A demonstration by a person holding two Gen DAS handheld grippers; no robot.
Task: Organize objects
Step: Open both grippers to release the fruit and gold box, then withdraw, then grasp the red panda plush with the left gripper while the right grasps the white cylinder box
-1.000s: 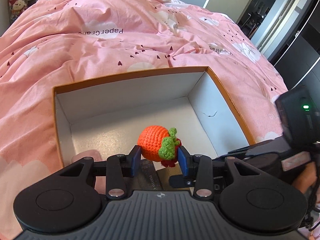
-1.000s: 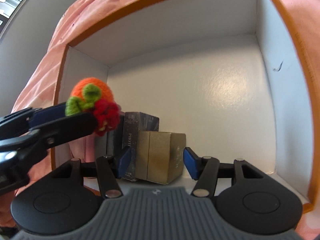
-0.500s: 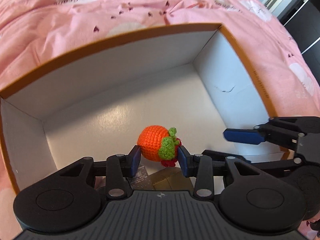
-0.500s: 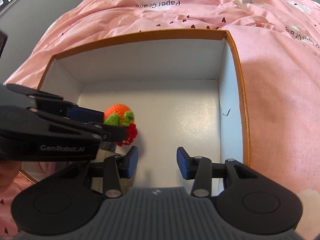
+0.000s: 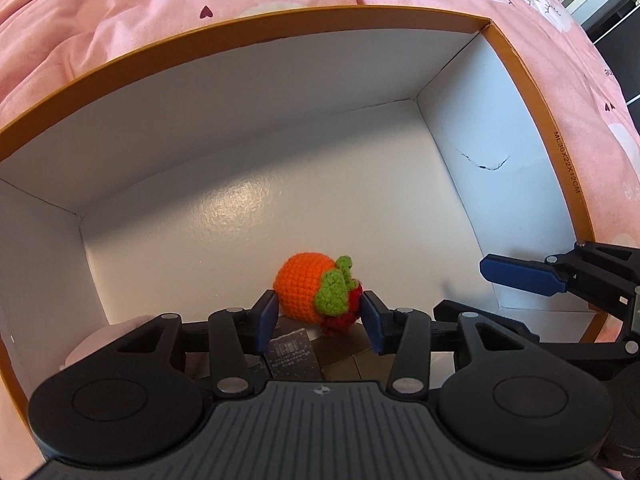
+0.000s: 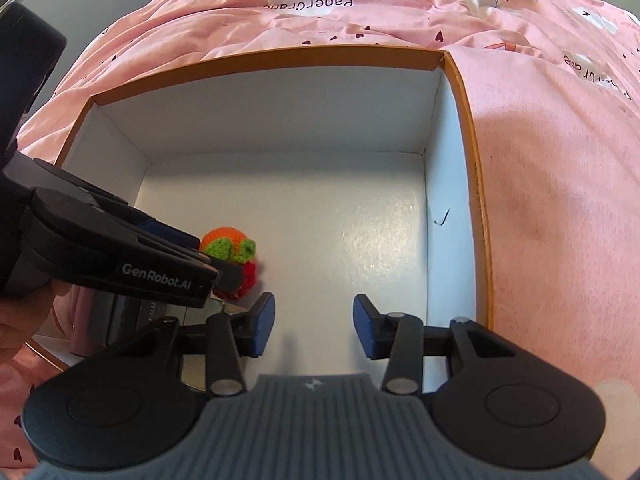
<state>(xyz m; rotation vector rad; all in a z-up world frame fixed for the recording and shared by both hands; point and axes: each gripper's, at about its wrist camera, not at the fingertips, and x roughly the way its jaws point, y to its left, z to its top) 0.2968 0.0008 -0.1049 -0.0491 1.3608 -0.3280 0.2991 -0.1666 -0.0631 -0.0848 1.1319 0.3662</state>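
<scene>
A crocheted orange fruit toy (image 5: 308, 292) with green leaves and a red tuft lies low in the white box (image 5: 240, 128) with the orange rim. It rests against the small boxes at the near wall. My left gripper (image 5: 319, 316) is around it with the jaws opening, and the pads no longer press it. In the right wrist view the toy (image 6: 226, 246) shows just past the left gripper's fingers (image 6: 160, 276). My right gripper (image 6: 314, 326) stands open over the box floor, with nothing between its pads.
A dark barcode box (image 5: 290, 350) and a gold box (image 5: 344, 364) stand at the near wall, with a pink object (image 5: 92, 344) in the near left corner. The box sits on a pink bedcover (image 6: 560, 160). A hand (image 6: 24, 320) holds the left gripper.
My left gripper came down into the box with the toy, and its jaws widened slightly. The right gripper drew back from the gold box, narrowed its jaws and tipped up.
</scene>
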